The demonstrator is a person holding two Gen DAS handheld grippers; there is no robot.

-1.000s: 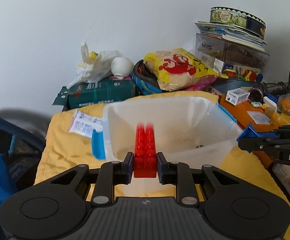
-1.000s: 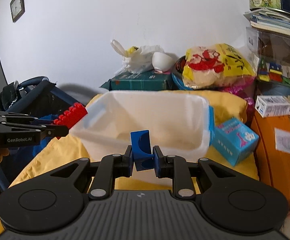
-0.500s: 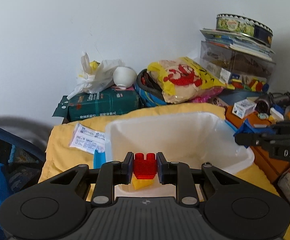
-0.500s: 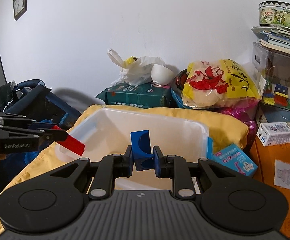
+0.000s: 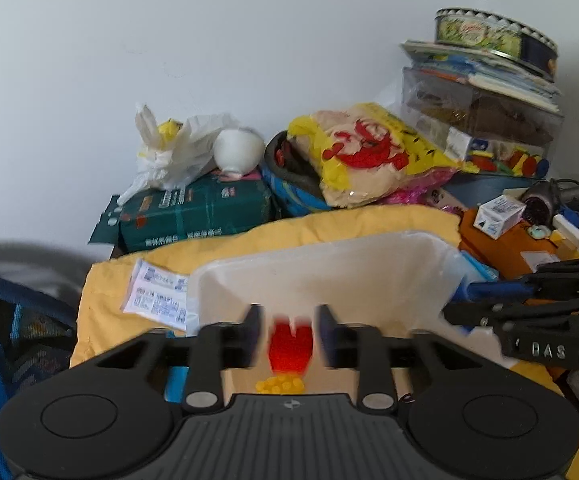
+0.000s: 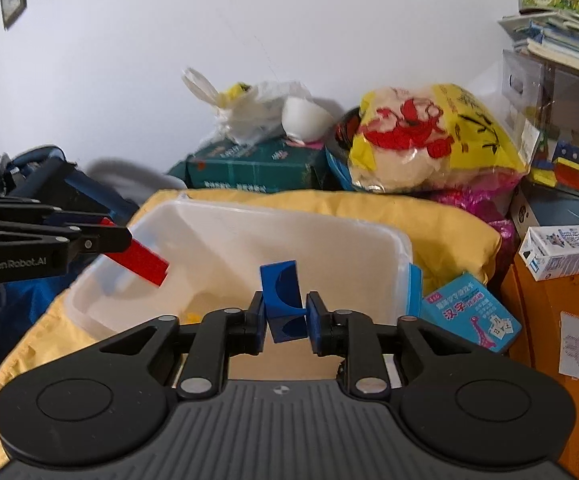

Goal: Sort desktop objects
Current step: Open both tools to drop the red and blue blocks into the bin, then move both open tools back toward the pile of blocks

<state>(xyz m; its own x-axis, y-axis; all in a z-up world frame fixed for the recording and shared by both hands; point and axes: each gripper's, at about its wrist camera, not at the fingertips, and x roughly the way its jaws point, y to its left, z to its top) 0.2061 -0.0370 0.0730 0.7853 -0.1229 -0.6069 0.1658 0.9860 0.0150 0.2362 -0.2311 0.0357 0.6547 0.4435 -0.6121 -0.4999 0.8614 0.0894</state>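
A: Where is the red brick (image 5: 290, 346)?
B: It sits between the two fingers of the left gripper (image 5: 289, 336), blurred, with a clear gap on each side. The jaws are spreading apart and the pads no longer press on it. From the right wrist view the same brick (image 6: 142, 261) slants down from the tip of that claw, over the near-left corner of the white plastic tub (image 6: 373, 240).

A: And the blue block (image 6: 283, 300)?
B: Between the fingers of the right gripper (image 6: 285, 316), standing up above them. Those jaws are parting too; a sliver of space shows beside the right pad, and whether the left pad touches the block cannot be told.

A: What lies below the claws?
B: The tub, open at the top, just ahead of and beneath both. A yellow studded piece (image 5: 280, 384) lies on its floor, directly under the red brick.

A: And further out?
B: The tub rests on a yellow cloth (image 6: 441, 216). Right of the right gripper, beside the tub, lies a light-blue card box (image 6: 471, 312). Beyond the cloth, a green package (image 5: 193, 210), a white plastic bag (image 5: 177, 152) on top of it, and a yellow snack bag (image 5: 369, 152) stand against the wall.
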